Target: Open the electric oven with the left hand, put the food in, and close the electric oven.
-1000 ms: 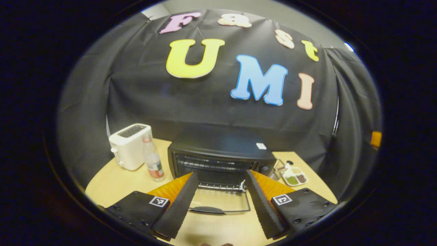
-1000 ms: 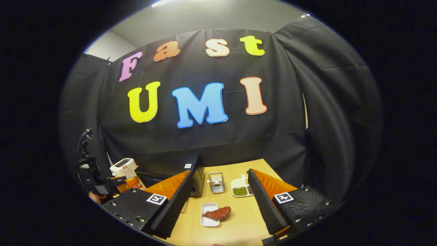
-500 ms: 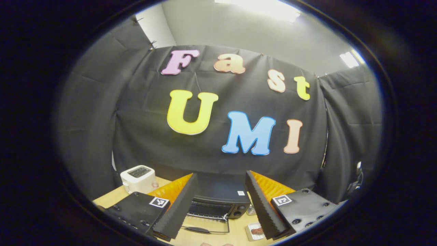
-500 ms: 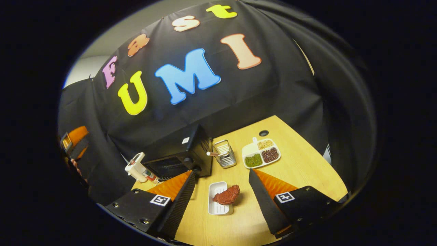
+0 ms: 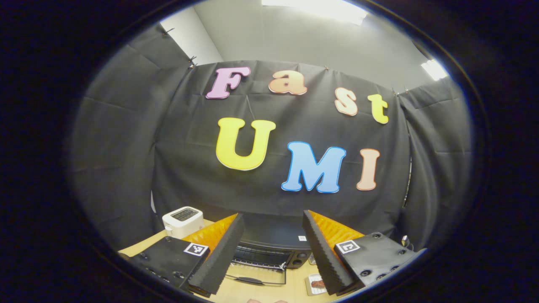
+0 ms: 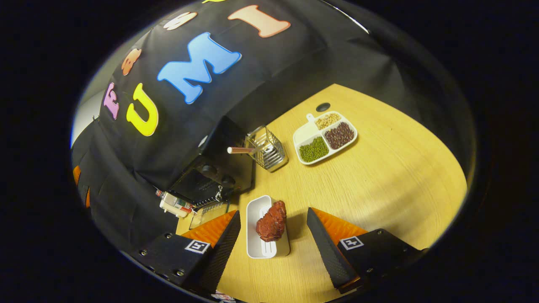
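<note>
So we've got the electric oven [image 5: 269,248] sitting along the back edge of the worktop [image 6: 379,176] with its door [image 5: 259,275] dropped open and flat. Our left gripper [image 5: 269,256] hangs in front of it, fingers spread wide, holding nothing. Our right gripper [image 6: 273,244] is also wide open and empty, hovering over the reddish-brown chunk of meat [image 6: 271,221], which lies on a small white tray [image 6: 252,248] near the oven's front right corner. A white toaster [image 5: 182,221] sits left of the oven.
</note>
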A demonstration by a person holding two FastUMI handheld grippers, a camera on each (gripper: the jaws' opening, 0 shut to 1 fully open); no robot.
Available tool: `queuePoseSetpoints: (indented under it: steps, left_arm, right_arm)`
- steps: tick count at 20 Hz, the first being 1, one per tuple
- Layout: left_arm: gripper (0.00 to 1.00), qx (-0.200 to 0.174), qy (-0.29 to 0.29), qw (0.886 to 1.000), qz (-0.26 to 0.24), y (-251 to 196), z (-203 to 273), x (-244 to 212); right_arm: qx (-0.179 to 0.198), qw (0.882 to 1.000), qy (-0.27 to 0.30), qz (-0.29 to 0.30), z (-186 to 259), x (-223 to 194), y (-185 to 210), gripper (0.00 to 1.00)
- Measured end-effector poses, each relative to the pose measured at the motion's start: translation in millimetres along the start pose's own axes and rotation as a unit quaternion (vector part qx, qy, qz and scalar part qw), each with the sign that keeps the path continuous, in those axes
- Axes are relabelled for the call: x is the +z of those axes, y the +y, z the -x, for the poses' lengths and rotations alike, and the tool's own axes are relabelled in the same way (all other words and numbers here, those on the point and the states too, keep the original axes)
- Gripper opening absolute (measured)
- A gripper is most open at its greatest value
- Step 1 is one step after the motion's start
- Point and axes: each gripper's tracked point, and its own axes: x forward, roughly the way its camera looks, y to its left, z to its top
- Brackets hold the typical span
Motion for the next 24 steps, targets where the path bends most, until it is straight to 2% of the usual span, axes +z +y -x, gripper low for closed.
queuePoseSetpoints:
  steps: [1, 2, 4, 5, 6, 8, 9, 10, 13, 14, 16, 17, 21, 24]
  left_arm:
    - [0.94, 0.007, 0.002, 1.0, -0.003, 2, 2, 1]
    - [0.98, 0.014, 0.006, 1.0, -0.006, 4, 5, -1]
    - [0.98, 0.024, 0.012, 1.0, -0.013, 4, 11, -6]
    - [0.94, 0.03, 0.016, 0.999, -0.015, 5, 13, -10]
    - [0.94, 0.035, 0.019, 0.999, -0.016, 6, 15, -13]
    - [0.99, 0.044, 0.025, 0.999, -0.018, 8, 19, -17]
    - [0.94, 0.049, 0.027, 0.998, -0.019, 10, 20, -19]
    - [0.99, 0.053, 0.028, 0.998, -0.02, 11, 23, -19]
    - [0.99, 0.061, 0.026, 0.998, -0.018, 11, 24, -17]
    - [0.99, 0.064, 0.025, 0.997, -0.017, 11, 26, -16]
    - [0.99, 0.062, 0.021, 0.998, -0.019, 7, 27, -14]
    - [0.99, 0.058, 0.02, 0.998, -0.022, 5, 28, -14]
    - [0.99, 0.036, 0.027, 0.998, -0.035, 7, 11, -28]
    - [0.9, 0.006, 0.029, 0.999, -0.034, 8, -6, -36]
  right_arm:
    - [0.0, 1.0, 0.011, -0.008, -12, -5, -5, 0.96]
    - [0.006, 1.0, 0.021, -0.022, -20, -9, -7, 0.96]
    - [0.016, 0.998, 0.034, -0.051, -32, -16, -9, 0.95]
    - [0.021, 0.997, 0.034, -0.062, -36, -17, -9, 0.94]
    - [0.032, 0.996, 0.037, -0.07, -40, -17, -6, 0.79]
    - [0.044, 0.996, 0.035, -0.065, -48, -20, -1, 0.79]
    - [0.043, 0.997, 0.033, -0.058, -47, -14, -2, 0.62]
    - [0.057, 0.996, 0.041, -0.057, -48, -17, 4, 0.44]
    - [0.074, 0.995, 0.049, -0.051, -53, -18, 8, 0.44]
    - [0.071, 0.994, 0.058, -0.064, -73, -26, 10, 0.18]
    - [0.076, 0.991, 0.061, -0.091, -55, -13, 13, 0.17]
    - [0.075, 0.99, 0.063, -0.1, -53, -13, 13, 0.1]
    - [0.083, 0.988, 0.043, -0.127, -39, 3, 21, 0.1]
    - [0.102, 0.983, 0.012, -0.154, -12, 23, 43, 0.1]
